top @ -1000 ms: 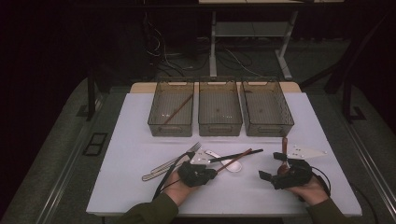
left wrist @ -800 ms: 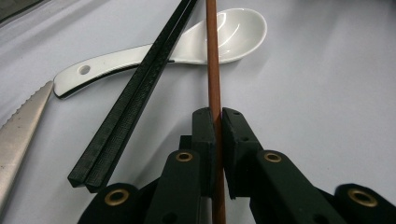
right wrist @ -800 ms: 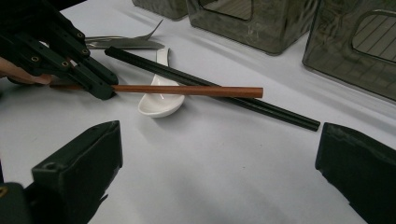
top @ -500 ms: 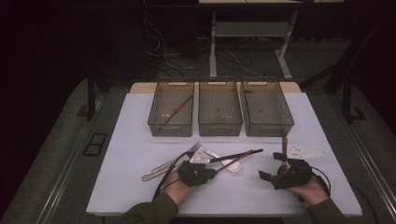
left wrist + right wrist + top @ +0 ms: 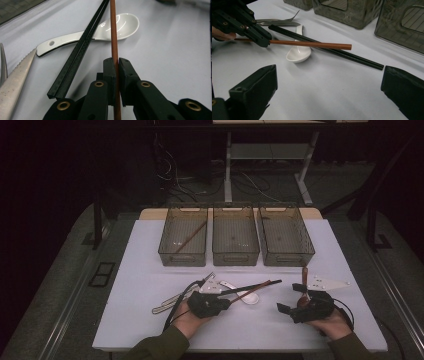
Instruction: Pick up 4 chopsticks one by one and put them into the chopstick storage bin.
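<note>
We see a white table [image 5: 150, 270] with 3 grey bins [image 5: 235, 236] in a row along its far edge; the left one holds a brown stick [image 5: 190, 236]. Near the front edge lie a knife [image 5: 15, 75], a pair of black chopsticks [image 5: 80, 50] crossing a white spoon [image 5: 105, 28], and a brown chopstick [image 5: 114, 32]. Our left gripper [image 5: 116, 67] pinches that brown chopstick near one end, its jaws pressed together on it, the stick reaching out over the spoon. Our right gripper [image 5: 329, 82] sits toward the front right corner, jaws spread wide with nothing between them.
</note>
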`<state>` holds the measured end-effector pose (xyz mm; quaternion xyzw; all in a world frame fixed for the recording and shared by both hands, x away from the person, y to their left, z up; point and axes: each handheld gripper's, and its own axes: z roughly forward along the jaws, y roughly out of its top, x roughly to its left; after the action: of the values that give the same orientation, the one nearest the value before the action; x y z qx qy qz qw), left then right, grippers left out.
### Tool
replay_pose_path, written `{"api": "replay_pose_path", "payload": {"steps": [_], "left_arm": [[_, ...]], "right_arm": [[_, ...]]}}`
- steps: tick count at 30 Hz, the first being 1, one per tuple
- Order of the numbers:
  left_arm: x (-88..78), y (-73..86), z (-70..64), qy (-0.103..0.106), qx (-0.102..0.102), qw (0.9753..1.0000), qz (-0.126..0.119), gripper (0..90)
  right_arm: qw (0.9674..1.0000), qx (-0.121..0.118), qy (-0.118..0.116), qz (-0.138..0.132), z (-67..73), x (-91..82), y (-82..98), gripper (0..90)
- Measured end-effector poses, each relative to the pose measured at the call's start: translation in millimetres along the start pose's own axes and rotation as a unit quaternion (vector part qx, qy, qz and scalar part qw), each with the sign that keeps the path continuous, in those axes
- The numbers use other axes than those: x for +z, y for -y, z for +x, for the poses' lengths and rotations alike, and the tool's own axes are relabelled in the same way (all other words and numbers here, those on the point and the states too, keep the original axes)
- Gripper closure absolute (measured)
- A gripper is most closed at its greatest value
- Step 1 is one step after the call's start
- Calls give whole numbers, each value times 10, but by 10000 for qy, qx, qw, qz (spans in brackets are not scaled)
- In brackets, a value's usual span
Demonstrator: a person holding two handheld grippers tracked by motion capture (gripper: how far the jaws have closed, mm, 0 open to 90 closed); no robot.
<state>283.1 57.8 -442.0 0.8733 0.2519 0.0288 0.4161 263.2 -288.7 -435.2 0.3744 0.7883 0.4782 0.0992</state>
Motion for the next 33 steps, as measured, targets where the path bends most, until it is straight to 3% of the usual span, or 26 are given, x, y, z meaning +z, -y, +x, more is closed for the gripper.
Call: {"api": "replay_pose_path", "payload": {"steps": [20,33], "left_arm": [[-257,-42,64,254,197,9991,-287,833],[-471,-21,199,74,91,9990,-438,834]], "right_arm": [[10000,-5,1,7,0,-1,1,5],[10000,-12,-1,4,-1,-2,1,5]]}}
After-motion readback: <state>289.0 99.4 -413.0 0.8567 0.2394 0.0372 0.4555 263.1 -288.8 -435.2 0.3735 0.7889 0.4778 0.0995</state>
